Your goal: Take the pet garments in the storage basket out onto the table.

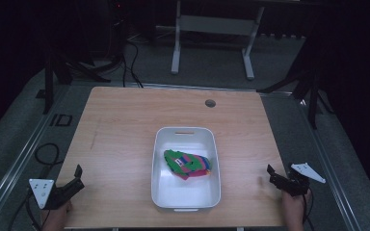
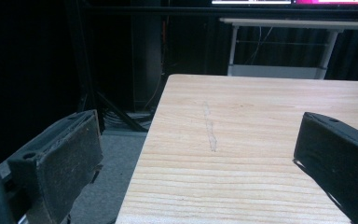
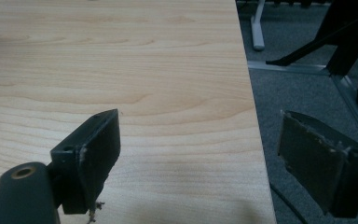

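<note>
Biggest thing here is the wooden table [image 1: 125, 144], and sitting on it a bit right of centre, toward the near edge, is a white plastic tub [image 1: 160, 163]. Inside the tub, in its middle-to-far half, lies a bundle of cloth [image 1: 188, 163] in green, pink and blue stripes. It looks folded or bunched, though I can't tell which from this height.

The left gripper [image 1: 74, 179] hangs at the near left corner of the table, and the right gripper [image 1: 271, 174] at the near right edge, both well apart from the tub. Each has its jaws spread wide with nothing between them; the two gripper views make that plain, just bare wood grain past the pads.

If the job is getting the cloth out, I'd say the right gripper is the closer one, so bring it in over the tub's right wall and come down from above rather than sideways, so the rim doesn't get knocked. Pinch a raised fold, not the flat part, or the jaws may just scrape the tub floor. Keeping the left one ready to steady the tub seems smart.

No readable brands or labels anywhere; there's a small dark patch on the cloth, too tiny to read.
</note>
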The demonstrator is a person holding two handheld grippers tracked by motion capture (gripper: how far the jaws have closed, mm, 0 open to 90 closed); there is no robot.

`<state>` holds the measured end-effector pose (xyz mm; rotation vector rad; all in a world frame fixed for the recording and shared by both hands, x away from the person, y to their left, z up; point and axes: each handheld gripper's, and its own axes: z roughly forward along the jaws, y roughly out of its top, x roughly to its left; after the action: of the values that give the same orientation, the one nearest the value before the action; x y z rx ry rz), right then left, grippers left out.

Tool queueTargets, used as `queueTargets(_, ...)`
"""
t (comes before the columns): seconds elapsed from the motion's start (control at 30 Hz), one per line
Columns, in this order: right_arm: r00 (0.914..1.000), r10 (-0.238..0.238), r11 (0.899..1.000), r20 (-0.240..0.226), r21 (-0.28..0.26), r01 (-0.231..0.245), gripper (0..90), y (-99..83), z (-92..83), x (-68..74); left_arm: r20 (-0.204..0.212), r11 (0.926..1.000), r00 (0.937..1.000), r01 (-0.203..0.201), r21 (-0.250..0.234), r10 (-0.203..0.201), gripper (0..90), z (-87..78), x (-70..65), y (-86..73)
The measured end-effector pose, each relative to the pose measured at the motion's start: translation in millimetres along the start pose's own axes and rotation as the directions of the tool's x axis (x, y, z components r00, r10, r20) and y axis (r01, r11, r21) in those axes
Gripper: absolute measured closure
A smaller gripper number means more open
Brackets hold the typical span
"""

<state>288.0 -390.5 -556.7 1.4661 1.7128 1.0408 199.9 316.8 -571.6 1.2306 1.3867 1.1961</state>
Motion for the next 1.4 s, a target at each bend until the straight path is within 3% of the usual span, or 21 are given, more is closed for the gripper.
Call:
queueTargets(0.3, 0.9994, 0.023, 0.999, -0.027, 0.025, -0.022, 13.8, 0.8, 1.8, -1.8, 0.006, 1.0, 1.0, 0.0, 0.0, 0.0, 1.4, -0.1, 0.2, 0.0)
queueTargets(0.43, 0.9944, 0.027, 0.998, -0.102, 0.057, -0.021, 13.7, 2.0, 4.7, -6.5, 0.008, 1.0, 1.0, 0.0, 0.003, 0.0, 1.4, 0.1, 0.6, 0.2)
queueTargets(0.6, 0.9904, -0.009, 0.996, -0.138, 0.087, 0.022, 13.6, 1.5, 4.4, -9.6, 0.008, 1.0, 1.0, 0.0, 0.002, 0.0, 1.4, 0.0, 0.4, 0.1)
queueTargets(0.63, 0.984, -0.005, 0.994, -0.178, 0.105, 0.024, 13.5, 1.6, 5.3, -11.7, 0.008, 1.0, 1.0, 0.0, 0.002, 0.0, 1.4, 0.0, 0.5, 0.1)
queueTargets(0.67, 0.984, -0.005, 0.994, -0.178, 0.105, 0.024, 13.5, 1.6, 5.3, -11.7, 0.007, 1.0, 1.0, 0.0, 0.001, 0.0, 1.4, 0.0, 0.4, 0.1)
queueTargets(0.8, 0.9624, -0.021, 0.985, -0.271, 0.157, 0.065, 13.6, 2.2, 9.4, -11.1, 0.006, 1.0, 1.0, 0.0, 0.001, 0.0, 1.4, -0.2, 0.5, 0.0)
queueTargets(0.83, 0.9624, -0.021, 0.985, -0.271, 0.157, 0.065, 13.6, 2.2, 9.4, -11.1, 0.006, 1.0, 1.0, 0.0, 0.001, 0.0, 1.4, -0.2, 0.5, 0.0)
queueTargets(0.87, 0.955, -0.033, 0.983, -0.295, 0.164, 0.085, 13.8, 2.4, 10.0, -10.4, 0.007, 1.0, 1.0, 0.0, 0.0, 0.0, 1.4, -0.2, 0.5, 0.0)
queueTargets(0.9, 0.9377, -0.05, 0.977, -0.344, 0.18, 0.118, 14.2, 2.5, 11.1, -8.6, 0.007, 1.0, 1.0, 0.0, 0.0, 0.0, 1.4, -0.2, 0.5, 0.0)
queueTargets(0.93, 0.9377, -0.05, 0.977, -0.344, 0.18, 0.118, 14.2, 2.5, 11.1, -8.6, 0.007, 1.0, 1.0, 0.0, 0.0, 0.0, 1.4, -0.2, 0.5, 0.0)
queueTargets(0.97, 0.9132, -0.066, 0.97, -0.402, 0.191, 0.154, 14.4, 2.8, 12.1, -6.7, 0.007, 1.0, 1.0, 0.001, 0.001, -0.001, 1.4, -0.2, 0.7, 0.0)
queueTargets(1.1, 0.8869, -0.12, 0.957, -0.446, 0.185, 0.222, 14.5, 3.3, 12.3, -2.0, 0.006, 1.0, 1.0, 0.0, 0.0, 0.0, 1.4, -0.2, 0.4, 0.0)
queueTargets(1.13, 0.8869, -0.12, 0.957, -0.446, 0.185, 0.222, 14.5, 3.3, 12.3, -2.0, 0.006, 1.0, 1.0, 0.0, 0.0, 0.0, 1.4, -0.2, 0.4, 0.0)
queueTargets(1.17, 0.8768, -0.129, 0.953, -0.463, 0.186, 0.239, 14.5, 3.6, 12.4, -0.7, 0.006, 1.0, 1.0, 0.0, -0.001, 0.0, 1.4, -0.2, 0.3, 0.0)
queueTargets(1.2, 0.865, -0.142, 0.948, -0.481, 0.186, 0.259, 14.5, 3.8, 12.8, 0.6, 0.006, 1.0, 1.0, -0.002, -0.002, 0.002, 1.3, -0.3, 0.2, -0.1)
queueTargets(1.23, 0.8382, -0.161, 0.936, -0.521, 0.188, 0.296, 14.5, 4.0, 13.2, 3.9, 0.008, 1.0, 1.0, 0.0, 0.0, 0.0, 1.4, -0.3, 0.3, 0.0)
queueTargets(1.27, 0.8382, -0.161, 0.936, -0.521, 0.188, 0.296, 14.5, 4.0, 13.2, 3.9, 0.008, 1.0, 1.0, 0.0, 0.0, 0.0, 1.4, -0.3, 0.3, 0.0)
queueTargets(1.3, 0.8089, -0.158, 0.925, -0.566, 0.203, 0.322, 14.0, 4.2, 13.5, 7.6, 0.009, 1.0, 1.0, 0.001, 0.001, -0.001, 1.4, -0.3, 0.3, 0.0)
queueTargets(1.33, 0.7962, -0.165, 0.919, -0.582, 0.201, 0.338, 13.8, 4.4, 13.3, 9.9, 0.01, 1.0, 0.9999, 0.001, 0.002, -0.001, 1.4, -0.2, 0.5, 0.1)
queueTargets(1.37, 0.7962, -0.165, 0.919, -0.582, 0.201, 0.338, 13.8, 4.4, 13.3, 9.9, 0.01, 1.0, 0.9999, 0.001, 0.002, -0.001, 1.4, -0.2, 0.5, 0.1)
queueTargets(1.4, 0.7837, -0.171, 0.914, -0.597, 0.201, 0.353, 13.4, 4.8, 13.0, 12.1, 0.011, 1.0, 0.9999, 0.001, 0.003, -0.001, 1.4, -0.1, 0.7, 0.1)
